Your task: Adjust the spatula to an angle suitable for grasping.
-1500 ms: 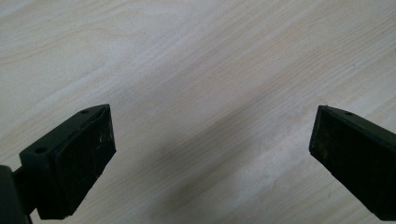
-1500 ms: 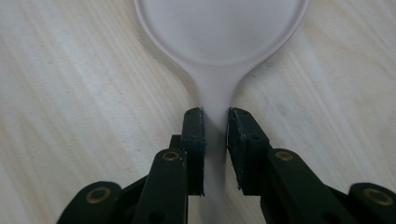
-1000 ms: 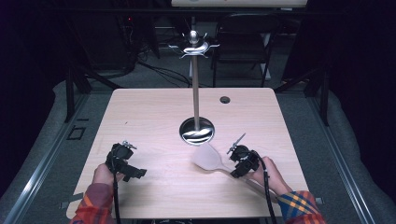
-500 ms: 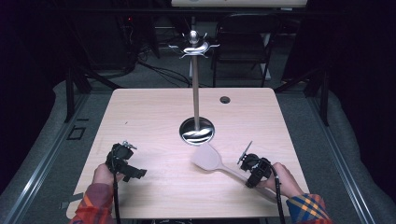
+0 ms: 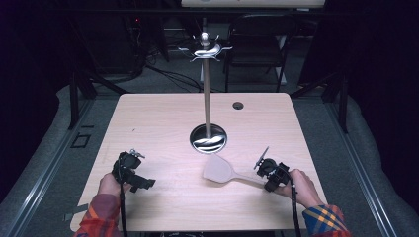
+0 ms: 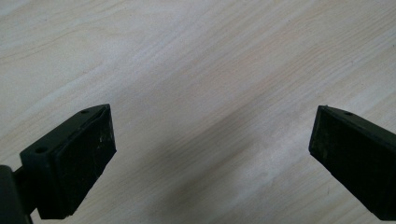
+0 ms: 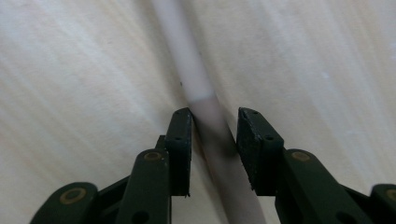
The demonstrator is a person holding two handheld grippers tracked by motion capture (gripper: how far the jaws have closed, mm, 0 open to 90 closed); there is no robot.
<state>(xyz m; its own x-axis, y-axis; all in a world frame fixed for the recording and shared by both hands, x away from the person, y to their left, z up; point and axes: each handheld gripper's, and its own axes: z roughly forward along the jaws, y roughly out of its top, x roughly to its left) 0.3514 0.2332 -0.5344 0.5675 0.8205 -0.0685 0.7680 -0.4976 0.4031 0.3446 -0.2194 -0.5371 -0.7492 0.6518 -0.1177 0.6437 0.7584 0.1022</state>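
A pale wooden spatula (image 5: 225, 172) lies flat on the light wood table (image 5: 163, 116), its broad blade just in front of the mirrored round base (image 5: 208, 138) of a tall metal hook stand (image 5: 206, 86) and its slim handle running toward the person's right side. The right gripper (image 5: 269, 174), held in the person's right hand (image 5: 299, 187), sits over the far end of that handle. In the right gripper view the handle (image 7: 205, 116) runs straight between the two black jaws, which have just been closing in on it; the left pad (image 7: 183, 140) looks to be against the wood while a thin gap shows at the other pad, so the handle is bracketed rather than firmly pinched. The left gripper (image 5: 129, 170), in the person's left hand (image 5: 111, 185), rests near the table's front left, well apart from the spatula. In the left gripper view its jaws are spread wide over bare tabletop, with nothing between them. A small dark grommet hole (image 5: 238, 105) sits near the table's far edge, and plaid sleeves (image 5: 323, 222) show at the bottom of the high view
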